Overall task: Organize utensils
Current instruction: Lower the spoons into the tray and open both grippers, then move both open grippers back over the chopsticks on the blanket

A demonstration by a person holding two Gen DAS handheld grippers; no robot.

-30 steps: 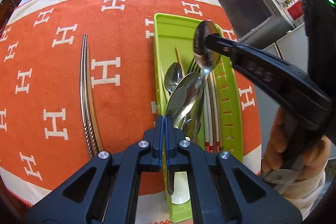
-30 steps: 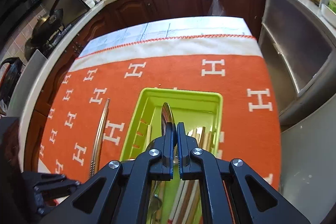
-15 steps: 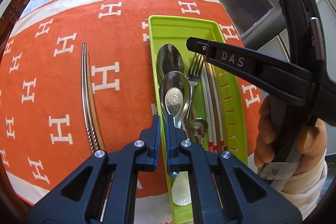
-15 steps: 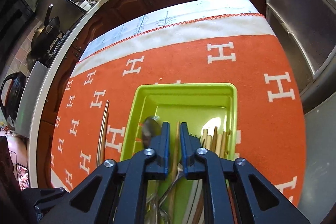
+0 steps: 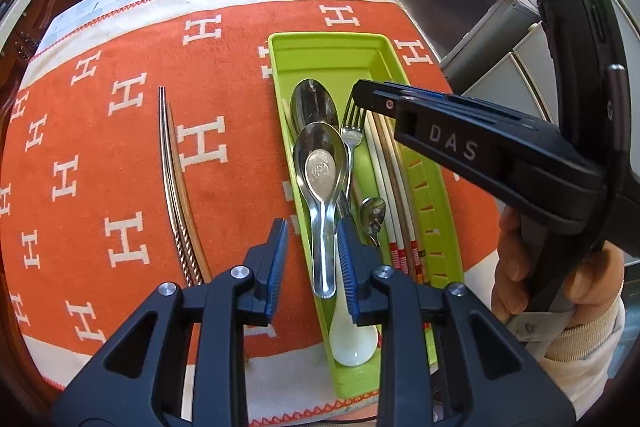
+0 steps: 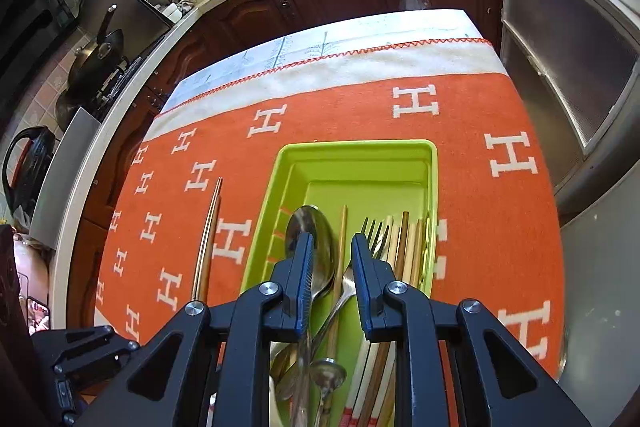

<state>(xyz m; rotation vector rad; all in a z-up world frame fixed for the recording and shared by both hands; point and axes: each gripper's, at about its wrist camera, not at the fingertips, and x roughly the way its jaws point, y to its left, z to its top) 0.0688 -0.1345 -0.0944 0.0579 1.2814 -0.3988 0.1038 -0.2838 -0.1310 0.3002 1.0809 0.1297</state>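
A lime-green tray (image 5: 332, 43) lies on the orange cloth and holds several utensils. My left gripper (image 5: 312, 231) hangs over its near end with the jaws opening. The handle of a steel soup spoon (image 5: 320, 163) lies below and between them, untouched by the pads. A large steel spoon (image 5: 314, 105) rests beyond it, beside a fork (image 5: 354, 119). My right gripper (image 6: 332, 241), also opening, hovers over that large spoon (image 6: 316, 227) and the fork (image 6: 376, 231), holding nothing. It enters the left wrist view as the right gripper (image 5: 360, 93).
A pair of metal and wood chopsticks (image 5: 172, 163) lies loose on the cloth left of the tray. More chopsticks (image 5: 390, 187), a small spoon (image 5: 373, 211) and a white ceramic spoon (image 5: 354, 339) are in the tray. Kitchen cabinets and counters surround the table.
The right gripper held a large spoon above the tray; that spoon now lies in it. The left gripper was shut on the soup spoon's handle. Both jaws have opened.
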